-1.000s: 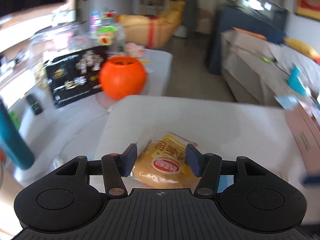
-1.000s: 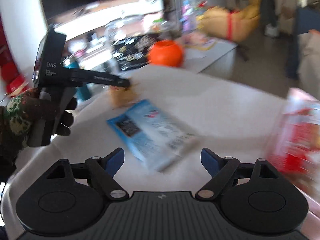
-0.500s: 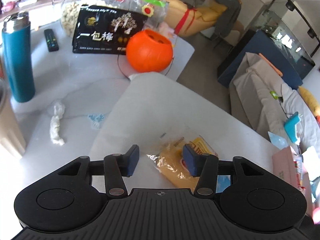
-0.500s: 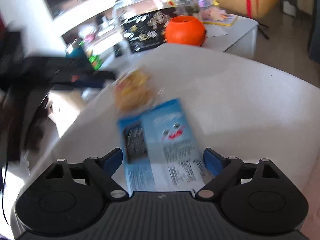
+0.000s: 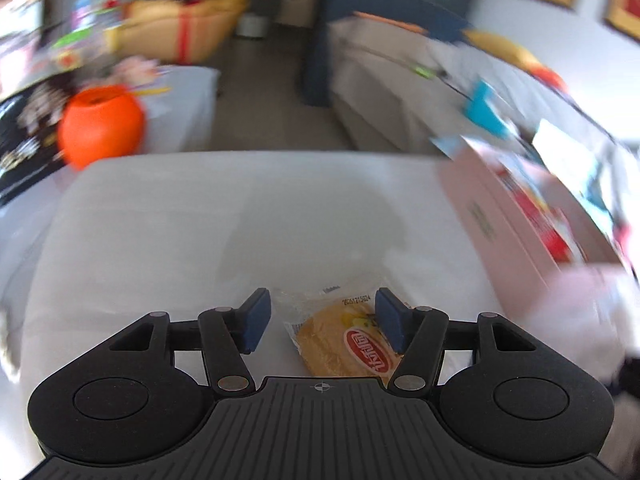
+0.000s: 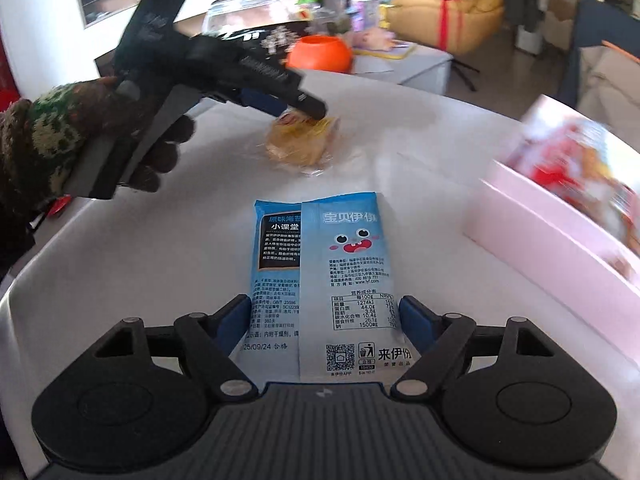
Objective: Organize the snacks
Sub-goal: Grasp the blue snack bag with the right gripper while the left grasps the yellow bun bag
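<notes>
White and smooth, the tabletop (image 6: 400, 128) is carrying two loose snacks and a pink box (image 6: 560, 248) at its right side. Lying flat near the table's front edge is a blue snack packet (image 6: 320, 280), its printed back facing up, and the right gripper (image 6: 324, 324) is sitting over its near end with a blue pad on each side; the jaws are closing, the left pad looking to be at the packet's edge and the right pad just beside the other edge, though I cannot tell whether they are pressing yet. Farther back on the table, well apart from the blue packet, a yellow cake in a clear wrapper (image 5: 344, 340) is lying on the surface. The left gripper (image 5: 320, 320) is hovering low over it with jaws opening: the cake is sitting between the pads, close against the right-hand pad, while the left-hand pad is standing clear with bare table showing beside it. In the right wrist view, a hand in a camouflage-patterned glove (image 6: 80, 136) is holding that left gripper, whose tips are reaching down onto the cake. The pink box is holding red-printed packets (image 6: 568, 160), blurred here. Behind the table, an orange pumpkin-shaped bucket (image 6: 320, 54) is standing on another surface.
</notes>
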Available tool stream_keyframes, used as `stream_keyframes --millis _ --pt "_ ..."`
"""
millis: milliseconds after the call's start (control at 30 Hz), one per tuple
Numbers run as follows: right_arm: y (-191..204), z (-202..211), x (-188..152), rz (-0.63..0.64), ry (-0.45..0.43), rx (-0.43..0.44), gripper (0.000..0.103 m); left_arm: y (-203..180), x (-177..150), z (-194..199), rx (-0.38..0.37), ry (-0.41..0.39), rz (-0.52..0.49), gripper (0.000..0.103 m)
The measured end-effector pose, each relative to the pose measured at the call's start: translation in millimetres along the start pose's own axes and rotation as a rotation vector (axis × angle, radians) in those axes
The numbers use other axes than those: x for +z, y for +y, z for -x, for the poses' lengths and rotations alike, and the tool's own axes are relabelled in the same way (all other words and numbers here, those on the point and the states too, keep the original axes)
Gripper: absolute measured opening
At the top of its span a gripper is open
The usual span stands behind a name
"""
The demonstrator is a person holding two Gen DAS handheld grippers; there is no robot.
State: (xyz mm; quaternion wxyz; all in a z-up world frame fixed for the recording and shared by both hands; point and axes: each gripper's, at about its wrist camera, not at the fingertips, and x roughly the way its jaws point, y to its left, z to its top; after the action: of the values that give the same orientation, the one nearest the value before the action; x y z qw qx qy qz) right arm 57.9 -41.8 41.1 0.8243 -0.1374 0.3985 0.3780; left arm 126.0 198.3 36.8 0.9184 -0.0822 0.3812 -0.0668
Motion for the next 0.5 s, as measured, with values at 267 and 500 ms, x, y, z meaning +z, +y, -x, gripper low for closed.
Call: stream_keyframes --millis 267,500 --pt "-36 25 -44 -0.148 -0.076 -0.185 0.083 -21 -7 45 0.144 -0.048 0.065 0.059" --pt "-36 12 -55 -0.168 -0.136 -0.206 0.092 -50 -8 48 0.114 -0.014 0.068 0.059"
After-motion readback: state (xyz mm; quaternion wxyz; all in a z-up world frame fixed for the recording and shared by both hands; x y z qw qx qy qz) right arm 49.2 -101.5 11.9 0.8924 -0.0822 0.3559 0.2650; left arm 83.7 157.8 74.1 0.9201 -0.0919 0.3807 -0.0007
